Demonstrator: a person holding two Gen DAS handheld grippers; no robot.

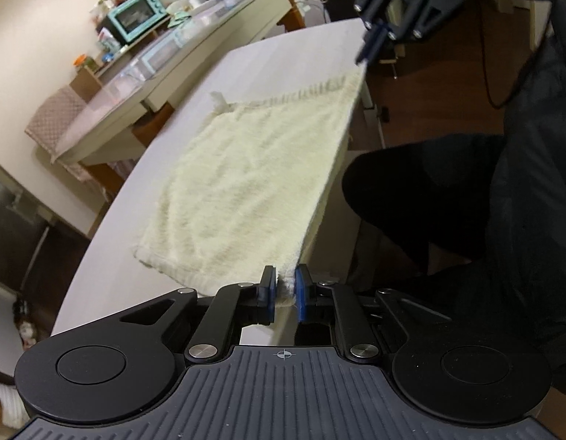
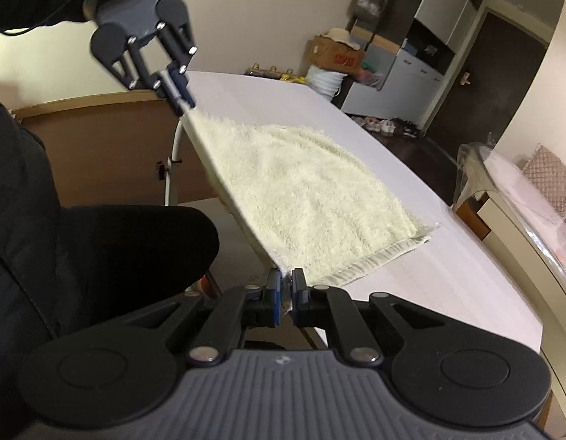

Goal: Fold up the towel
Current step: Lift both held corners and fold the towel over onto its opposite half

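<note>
The left tool (image 1: 284,291) is gripping one near corner of the cream towel (image 1: 246,179), its blue pads (image 1: 270,289) drawn almost together with a tuft of pile squeezed between them. The right tool (image 2: 286,293) is pinching the other near corner in the same way, its pads nearly touching with only the cloth's thin edge showing in the gap.

Seen from the left tool, the towel is spreading out ahead and slightly to the left, lying across the white desk (image 1: 294,55). Its near edge is running from this tool's tips, along the desk's side, up to the right tool (image 1: 371,46), which is hanging at the upper right with the far end of that edge caught in its tips. The fringed hem (image 1: 301,97) is lying on the side farthest ahead, with a small tab sticking up at its left end.

Seen from the right tool, the towel (image 2: 305,187) is stretching ahead and to the right, most of it resting flat on the desk (image 2: 429,278). The held edge is rising off the desk's rim towards the left tool (image 2: 182,91), which is reaching in from the upper left. A folded hem is lying just right of this tool's tips. A dark-clothed knee (image 2: 136,242) is sitting to its left, beside the desk.
</note>
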